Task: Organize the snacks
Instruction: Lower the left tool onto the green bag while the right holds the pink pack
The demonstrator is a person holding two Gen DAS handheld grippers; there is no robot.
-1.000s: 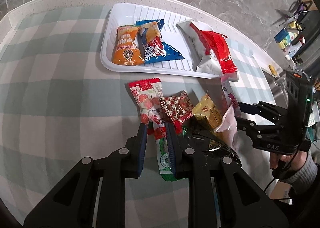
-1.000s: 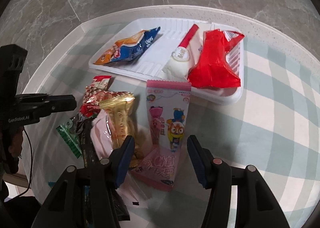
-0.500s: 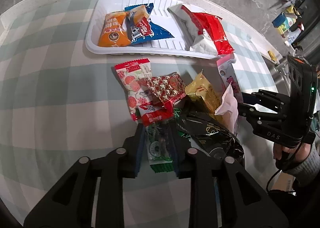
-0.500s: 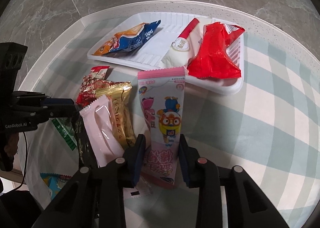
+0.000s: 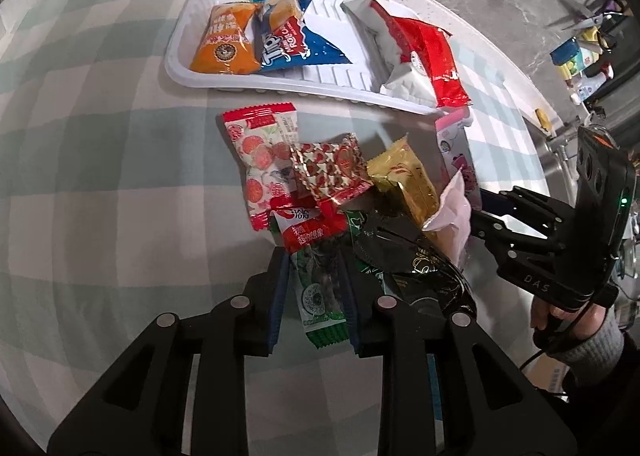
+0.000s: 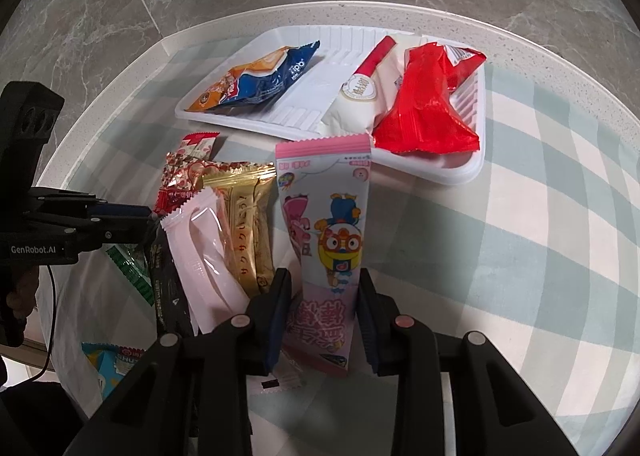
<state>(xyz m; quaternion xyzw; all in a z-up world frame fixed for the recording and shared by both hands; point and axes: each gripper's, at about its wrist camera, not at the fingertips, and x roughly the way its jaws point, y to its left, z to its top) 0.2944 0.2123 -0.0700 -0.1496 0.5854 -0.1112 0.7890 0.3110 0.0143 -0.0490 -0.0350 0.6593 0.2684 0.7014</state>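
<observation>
My left gripper (image 5: 314, 262) is shut on a green snack packet (image 5: 318, 296) whose red top end lies under the loose pile. My right gripper (image 6: 322, 280) is shut on a pink cartoon packet (image 6: 326, 232) and holds it raised, its top edge near the white tray (image 6: 440, 170). The tray (image 5: 180, 56) holds an orange packet (image 5: 226, 38), a blue packet (image 5: 292, 42), a white packet (image 5: 384, 36) and a red packet (image 5: 436, 52). Loose on the cloth lie a red-and-white packet (image 5: 260, 152), a red patterned packet (image 5: 332, 168), a gold packet (image 5: 408, 180), a pale pink packet (image 6: 208, 252) and a black packet (image 5: 416, 264).
The round table has a green-and-white checked cloth (image 5: 100, 176) and a speckled white rim (image 6: 360, 10). A blue-and-yellow packet (image 6: 110, 368) lies at the table's near edge. Scissors and bottles (image 5: 580, 44) stand off the table at the far right. The floor is grey marble.
My right gripper has closed on the pink cartoon packet and lifted it. My left gripper has pulled back with the green packet, drawing it out from under the pile.
</observation>
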